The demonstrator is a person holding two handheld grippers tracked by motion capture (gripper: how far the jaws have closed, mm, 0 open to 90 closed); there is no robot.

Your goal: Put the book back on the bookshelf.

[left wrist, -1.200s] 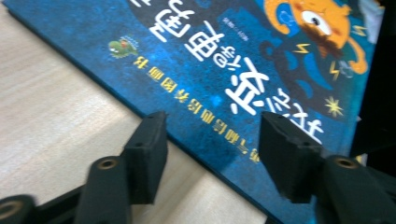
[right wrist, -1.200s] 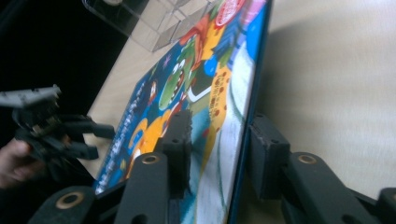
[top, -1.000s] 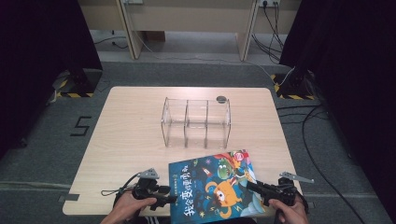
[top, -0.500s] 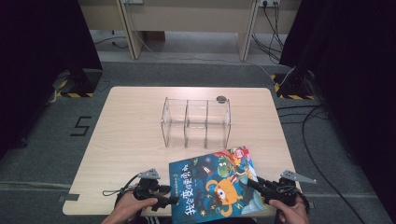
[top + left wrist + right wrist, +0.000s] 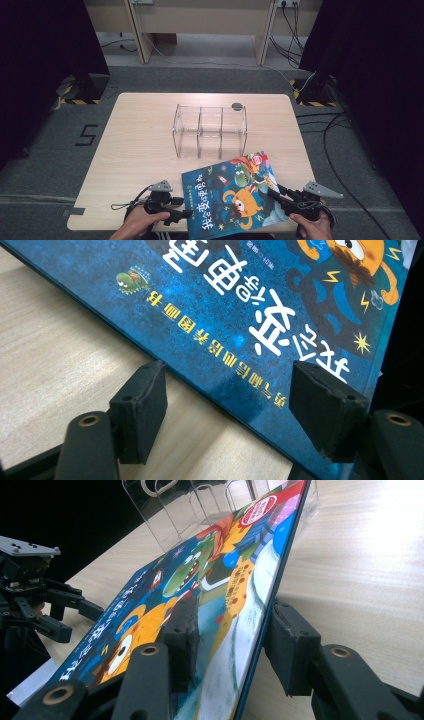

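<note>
Matte black rubbery pads (image 5: 292,647) of the right gripper (image 5: 232,645) straddle the glossy blue cartoon picture book's (image 5: 232,192) thin edge, whether pressing is unclear; the left gripper (image 5: 235,400) has just been opening, jaws parted astride the book's corner; it lies flat on the pale wood-grain table (image 5: 140,145), near the clear acrylic three-bay rack (image 5: 210,130).

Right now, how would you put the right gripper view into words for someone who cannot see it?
Two black padded jaws of the right gripper straddle the edge of a colourful cartoon picture book, one above the cover, one below, with a gap showing. Beyond it stands a clear plastic divided rack on the pale wooden table; the left gripper sits at far left.
</note>
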